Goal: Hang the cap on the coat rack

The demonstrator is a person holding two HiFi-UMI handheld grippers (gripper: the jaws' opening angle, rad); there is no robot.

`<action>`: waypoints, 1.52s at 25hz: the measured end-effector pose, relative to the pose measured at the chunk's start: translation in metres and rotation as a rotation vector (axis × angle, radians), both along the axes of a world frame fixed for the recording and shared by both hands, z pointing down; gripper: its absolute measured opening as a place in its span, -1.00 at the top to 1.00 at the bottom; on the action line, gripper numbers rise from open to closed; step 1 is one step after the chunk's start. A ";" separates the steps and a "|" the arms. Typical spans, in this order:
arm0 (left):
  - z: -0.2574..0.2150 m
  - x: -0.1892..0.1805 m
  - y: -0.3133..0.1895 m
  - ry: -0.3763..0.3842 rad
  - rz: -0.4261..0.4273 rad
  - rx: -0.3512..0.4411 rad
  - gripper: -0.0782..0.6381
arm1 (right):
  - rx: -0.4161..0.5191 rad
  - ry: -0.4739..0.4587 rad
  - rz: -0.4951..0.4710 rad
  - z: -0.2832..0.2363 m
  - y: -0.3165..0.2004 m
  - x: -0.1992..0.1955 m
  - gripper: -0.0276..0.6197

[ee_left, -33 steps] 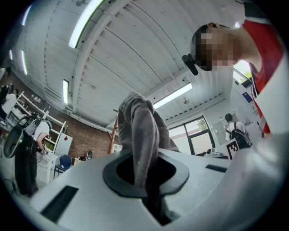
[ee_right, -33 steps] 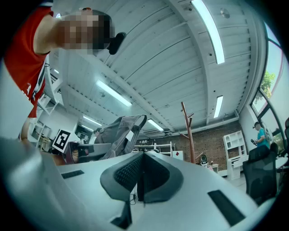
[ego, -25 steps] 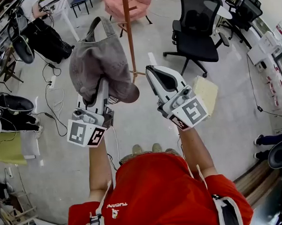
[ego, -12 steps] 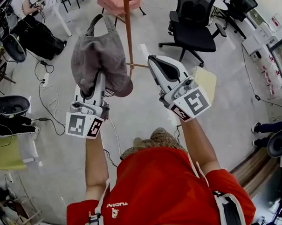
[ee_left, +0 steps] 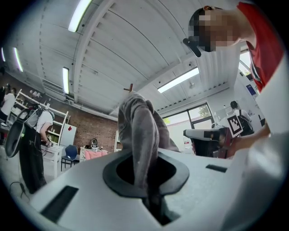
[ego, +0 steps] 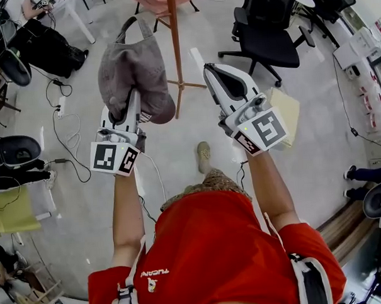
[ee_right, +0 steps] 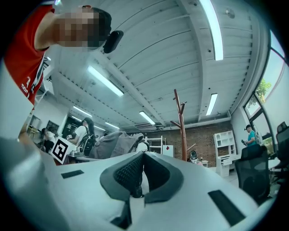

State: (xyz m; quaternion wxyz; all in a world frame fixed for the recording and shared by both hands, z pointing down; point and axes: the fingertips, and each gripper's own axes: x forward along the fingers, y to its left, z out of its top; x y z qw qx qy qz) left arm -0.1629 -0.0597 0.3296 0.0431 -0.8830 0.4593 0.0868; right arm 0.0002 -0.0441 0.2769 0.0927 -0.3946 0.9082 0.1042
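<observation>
Currently the grey cap point(ego: 133, 69) is hanging beside the wooden coat rack point(ego: 175, 48), its fabric pinched in the left gripper point(ego: 131, 112), while the right gripper point(ego: 213, 75) is idling, jaws pressed together and empty; guiding the cap's opening squarely over a peg seems best.

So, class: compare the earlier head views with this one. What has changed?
The person took a step toward the coat rack: one shoe now shows in front, and both grippers sit slightly higher in view. Nothing taken or released: the left gripper stays shut on the cap, the right gripper shut and empty.
</observation>
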 end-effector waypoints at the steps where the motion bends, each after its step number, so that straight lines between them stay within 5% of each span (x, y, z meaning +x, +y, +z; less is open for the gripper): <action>1: 0.006 -0.001 -0.014 -0.005 -0.007 -0.010 0.70 | -0.005 -0.005 -0.005 0.003 -0.013 0.000 0.84; 16: 0.121 0.014 -0.217 -0.101 -0.086 -0.214 0.69 | -0.084 0.002 -0.079 0.029 -0.196 0.025 0.84; 32: 0.243 0.029 -0.321 -0.114 0.026 -0.424 0.61 | -0.156 0.065 0.056 0.049 -0.254 0.018 0.84; 35: 0.252 0.038 -0.331 -0.109 0.066 -0.457 0.53 | -0.170 0.075 0.065 0.057 -0.257 0.012 0.84; 38: 0.246 0.050 -0.336 -0.097 0.119 -0.453 0.14 | -0.181 0.080 0.080 0.062 -0.259 0.009 0.84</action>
